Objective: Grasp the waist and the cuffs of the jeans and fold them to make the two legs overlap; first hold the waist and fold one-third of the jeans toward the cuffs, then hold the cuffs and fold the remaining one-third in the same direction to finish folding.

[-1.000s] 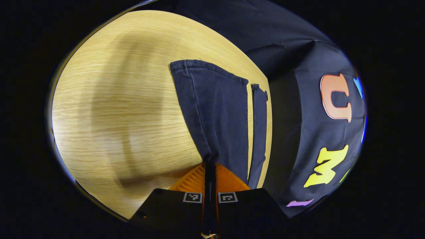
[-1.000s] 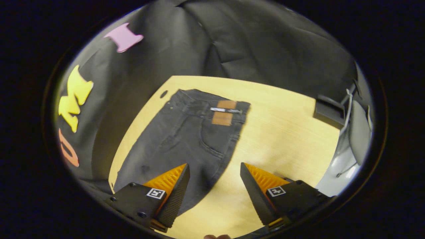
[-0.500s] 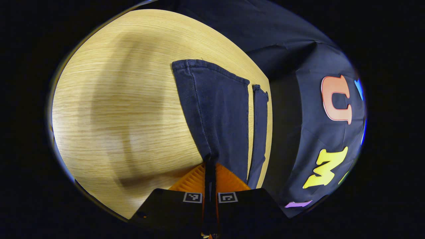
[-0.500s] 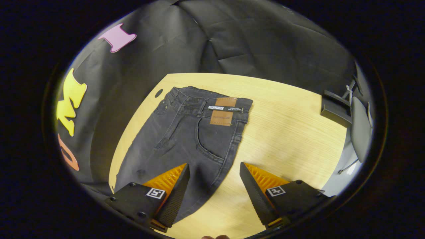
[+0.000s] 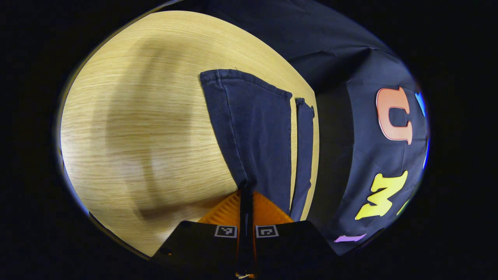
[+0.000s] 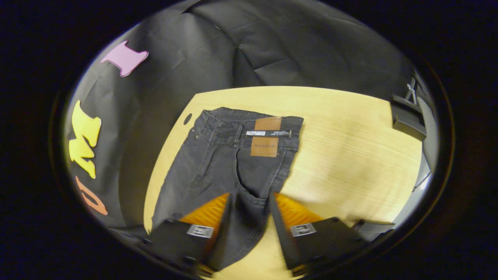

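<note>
Both right claw [image 6: 249,202] fingers have narrowed around jeans [image 6: 225,163].

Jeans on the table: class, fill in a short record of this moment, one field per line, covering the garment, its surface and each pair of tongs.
garment: dark jeans, lying flat, legs side by side
surface: wooden table
waist: leather patch facing up
cuffs: two hems near the table's edge
left tongs: shut on the jeans' leg edge
right tongs: astride the fabric, a gap between the fingers
</note>
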A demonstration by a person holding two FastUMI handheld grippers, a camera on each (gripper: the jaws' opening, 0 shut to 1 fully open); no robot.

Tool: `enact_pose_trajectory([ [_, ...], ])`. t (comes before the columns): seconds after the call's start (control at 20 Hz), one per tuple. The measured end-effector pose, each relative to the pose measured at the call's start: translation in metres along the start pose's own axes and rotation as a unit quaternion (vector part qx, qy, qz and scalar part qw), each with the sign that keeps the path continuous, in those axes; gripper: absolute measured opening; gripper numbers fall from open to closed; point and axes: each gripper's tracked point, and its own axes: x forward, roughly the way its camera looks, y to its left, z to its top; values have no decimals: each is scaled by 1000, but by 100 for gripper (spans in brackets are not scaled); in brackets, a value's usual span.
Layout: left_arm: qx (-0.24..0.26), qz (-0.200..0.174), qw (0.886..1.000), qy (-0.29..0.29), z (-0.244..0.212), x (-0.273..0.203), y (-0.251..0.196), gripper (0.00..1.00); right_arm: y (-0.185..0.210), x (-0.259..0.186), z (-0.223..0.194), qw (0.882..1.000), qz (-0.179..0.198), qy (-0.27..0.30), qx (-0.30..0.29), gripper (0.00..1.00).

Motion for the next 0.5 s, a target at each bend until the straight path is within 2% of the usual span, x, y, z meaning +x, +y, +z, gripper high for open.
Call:
enact_pose_trajectory([
  [0.1,1,1,1000,0,-1,1,0,4,4,2,0,1000,10,8,23,20],
  [0.15,1,2,1000,0,0,2,-1,4,2,6,-1,1000,11,7,21,20],
  [0.25,2,2,1000,0,-1,3,-1,4,0,3,-1,1000,11,10,17,11],
  [0.35,7,5,1000,0,-1,3,-1,4,-1,3,-1,1000,11,11,12,11],
  [0.4,11,8,1000,0,-1,3,-2,4,2,2,1,1000,15,7,17,5],
  [0.5,13,9,1000,0,-1,3,-6,3,7,-3,2,1000,27,4,12,5],
])
